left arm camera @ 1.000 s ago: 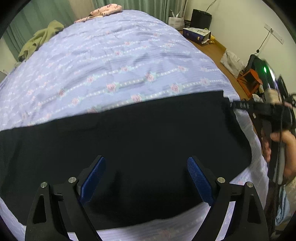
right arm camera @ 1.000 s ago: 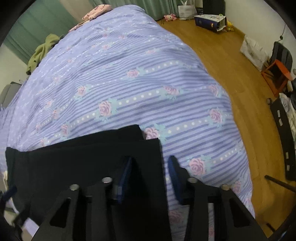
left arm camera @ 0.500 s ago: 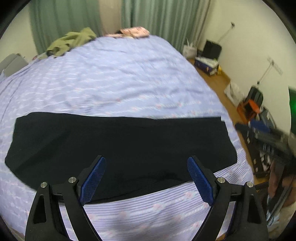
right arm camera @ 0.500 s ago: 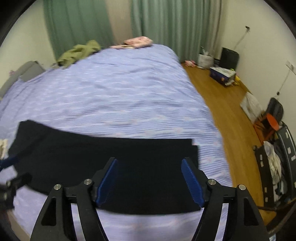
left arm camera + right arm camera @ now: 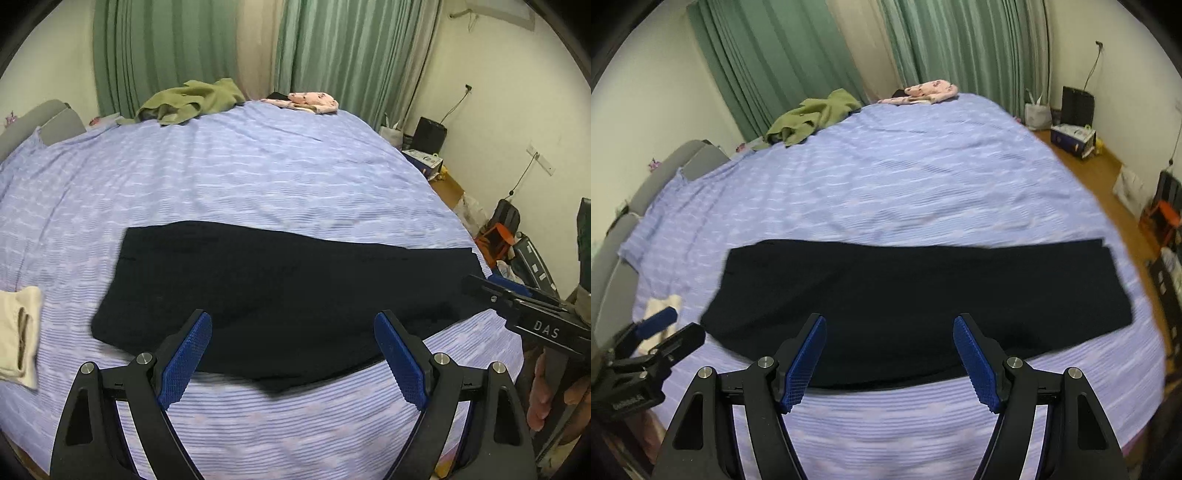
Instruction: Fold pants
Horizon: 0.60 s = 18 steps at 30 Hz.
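While lying flat across the near part of the bed (image 5: 258, 177), reads as one long dark strip: pants (image 5: 295, 288), wider end to the left, narrow end just short of the bed's right edge. Looks smooth, no big wrinkles, near edge slightly bowed.

Progress, judged: first fold likely done. At the narrow end in the right wrist view, two hem edges stacked and slightly offset, so probably leg laid on leg. Remaining: crosswise folds to shorten the strip, narrow end brought over toward the wide end, once or twice. Roughly a third to half through, no more.

Elsewhere on the bed, well apart from the job: green garment (image 5: 188, 101) and pink garment (image 5: 314, 101) bunched at the far side; small cream folded piece (image 5: 16, 332) at the left edge, possibly already-finished laundry, cannot confirm.

Left hand-held gripper (image 5: 291, 321): jaws spread wide, nothing between the pads, up off the fabric. Right hand-held gripper (image 5: 889, 321): jaws have just been opening, now wide too, nothing held, also clear of the cloth. Neither touching the pants. Next grab probably both corners of the narrow end, so both need to shift right.
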Each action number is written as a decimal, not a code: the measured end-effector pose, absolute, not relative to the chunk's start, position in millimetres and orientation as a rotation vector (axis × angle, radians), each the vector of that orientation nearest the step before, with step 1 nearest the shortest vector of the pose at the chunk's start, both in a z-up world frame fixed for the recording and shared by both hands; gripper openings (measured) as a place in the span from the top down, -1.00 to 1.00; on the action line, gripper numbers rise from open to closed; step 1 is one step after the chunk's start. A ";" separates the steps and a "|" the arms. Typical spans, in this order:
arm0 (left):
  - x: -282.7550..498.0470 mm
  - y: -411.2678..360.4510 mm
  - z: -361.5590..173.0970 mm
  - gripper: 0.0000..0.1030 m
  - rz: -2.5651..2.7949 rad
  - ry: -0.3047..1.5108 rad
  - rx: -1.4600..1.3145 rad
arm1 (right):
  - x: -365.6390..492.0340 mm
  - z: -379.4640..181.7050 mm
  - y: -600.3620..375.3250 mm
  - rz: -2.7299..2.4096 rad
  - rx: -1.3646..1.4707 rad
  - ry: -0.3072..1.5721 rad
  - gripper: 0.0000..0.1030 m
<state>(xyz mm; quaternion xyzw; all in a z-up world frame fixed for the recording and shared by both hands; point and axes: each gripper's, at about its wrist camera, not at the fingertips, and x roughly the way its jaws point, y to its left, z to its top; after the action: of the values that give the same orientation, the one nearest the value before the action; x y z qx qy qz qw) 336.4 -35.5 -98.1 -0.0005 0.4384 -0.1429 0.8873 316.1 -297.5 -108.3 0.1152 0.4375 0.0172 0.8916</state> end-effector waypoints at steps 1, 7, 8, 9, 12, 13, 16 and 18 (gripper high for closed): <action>337.2 -16.9 -96.8 -0.76 -0.307 0.905 0.002 | 316.9 -107.7 -270.3 0.022 0.242 0.903 -0.40; 353.3 78.4 -99.6 -0.76 -0.373 0.860 0.065 | 331.6 -117.0 -167.3 0.017 0.285 0.918 -0.40; 358.6 93.7 -102.1 -0.76 -0.383 0.854 0.071 | 337.5 -120.3 -147.7 0.031 0.278 0.930 -0.40; 363.9 107.5 -104.8 -0.76 -0.391 0.847 0.073 | 342.9 -123.3 -134.9 0.036 0.268 0.939 -0.40; 389.3 150.2 -121.0 -0.76 -0.417 0.838 0.073 | 363.5 -134.4 -91.9 0.052 0.239 0.960 -0.40; 398.0 159.6 -125.8 -0.76 -0.425 0.842 0.067 | 370.7 -137.6 -79.5 0.058 0.237 0.967 -0.40; 436.7 191.3 -148.8 -0.76 -0.454 0.874 0.040 | 394.0 -148.0 -49.5 0.058 0.233 0.976 -0.40; 464.1 206.4 -164.8 -0.75 -0.474 0.897 0.022 | 411.5 -155.1 -30.5 0.052 0.222 0.972 -0.40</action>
<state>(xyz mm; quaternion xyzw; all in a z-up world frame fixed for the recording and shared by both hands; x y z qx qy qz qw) 464.1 206.4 -164.8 0.0107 0.4294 -0.2270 0.8740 411.5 -30.5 -155.1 0.1063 0.4662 0.0248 0.8779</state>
